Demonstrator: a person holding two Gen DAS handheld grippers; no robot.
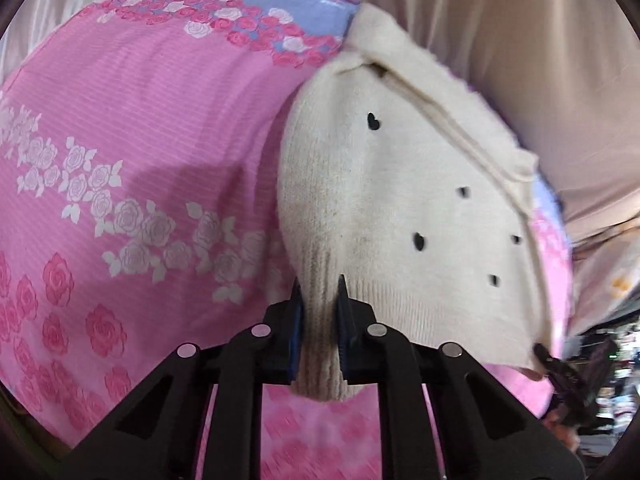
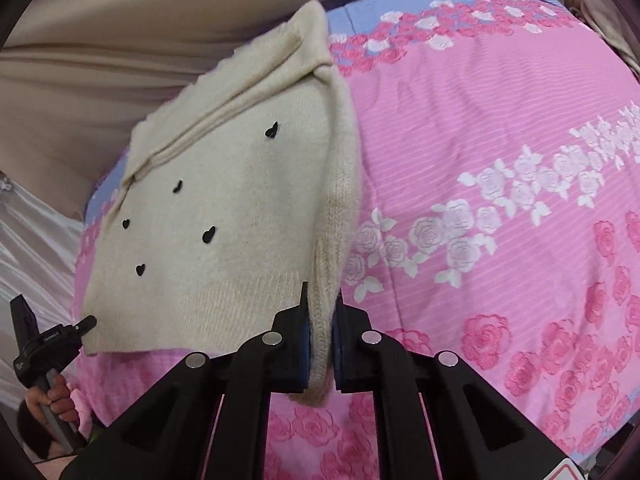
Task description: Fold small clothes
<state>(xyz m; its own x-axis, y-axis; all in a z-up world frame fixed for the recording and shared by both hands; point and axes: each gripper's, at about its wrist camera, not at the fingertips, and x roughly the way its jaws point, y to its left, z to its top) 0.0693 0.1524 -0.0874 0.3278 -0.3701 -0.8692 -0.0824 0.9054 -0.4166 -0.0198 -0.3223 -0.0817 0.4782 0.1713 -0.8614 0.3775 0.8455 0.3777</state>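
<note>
Left wrist view: left gripper (image 1: 320, 300) clamped on ribbed cuff edge of cream sweater (image 1: 400, 200) with black hearts, lying on pink rose bedsheet (image 1: 140, 120). Right gripper (image 1: 548, 356) pinches the hem corner at far right. Beige curtain (image 1: 540, 60) behind.

Right wrist view: right gripper (image 2: 320, 304) clamped on ribbed sweater (image 2: 224, 200) edge. Left gripper (image 2: 86, 324) touches near-left hem corner, grip unclear here. Bedsheet (image 2: 500, 120) spreads right.

Pink rose-print bedspread (image 1: 160, 128), beige curtain (image 1: 540, 60)
</note>
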